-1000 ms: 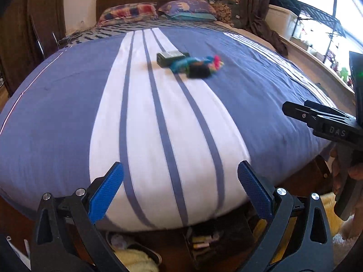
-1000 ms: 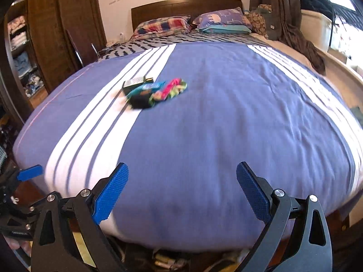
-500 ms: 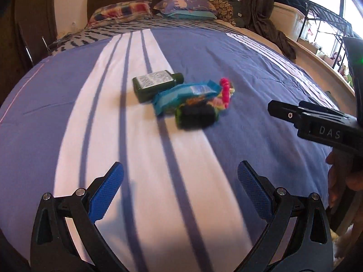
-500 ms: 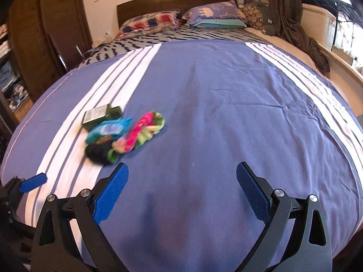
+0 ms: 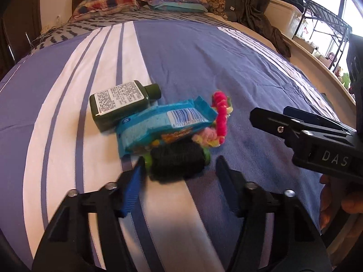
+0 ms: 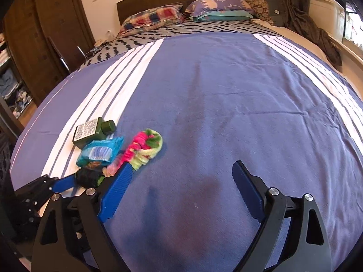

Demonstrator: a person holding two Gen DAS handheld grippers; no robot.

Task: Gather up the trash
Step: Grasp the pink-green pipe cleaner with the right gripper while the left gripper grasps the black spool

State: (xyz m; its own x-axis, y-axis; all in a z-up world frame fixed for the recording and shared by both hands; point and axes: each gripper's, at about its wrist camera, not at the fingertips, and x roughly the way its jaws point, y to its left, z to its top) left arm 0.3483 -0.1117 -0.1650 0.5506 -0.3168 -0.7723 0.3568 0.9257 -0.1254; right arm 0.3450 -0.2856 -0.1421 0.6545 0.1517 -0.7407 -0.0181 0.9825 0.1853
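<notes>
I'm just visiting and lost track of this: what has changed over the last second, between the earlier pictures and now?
Both grippers moved forward over the bed toward the trash pile. The left gripper narrowed its jaws around the black roll, not yet clamped. The right gripper stayed open and empty. The green bottle, blue wrapper and pink scrunchie haven't moved.

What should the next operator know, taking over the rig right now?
Left gripper: open, jaws either side of the black roll, not closed on it.
Right gripper: open, empty, over bare bedspread.
Pile on the bed: green bottle, blue wrapper leaning on it, pink-and-yellow fuzzy piece beside.
Done: nothing picked up.
Left: grab the roll, then the rest. No bin in view.
</notes>
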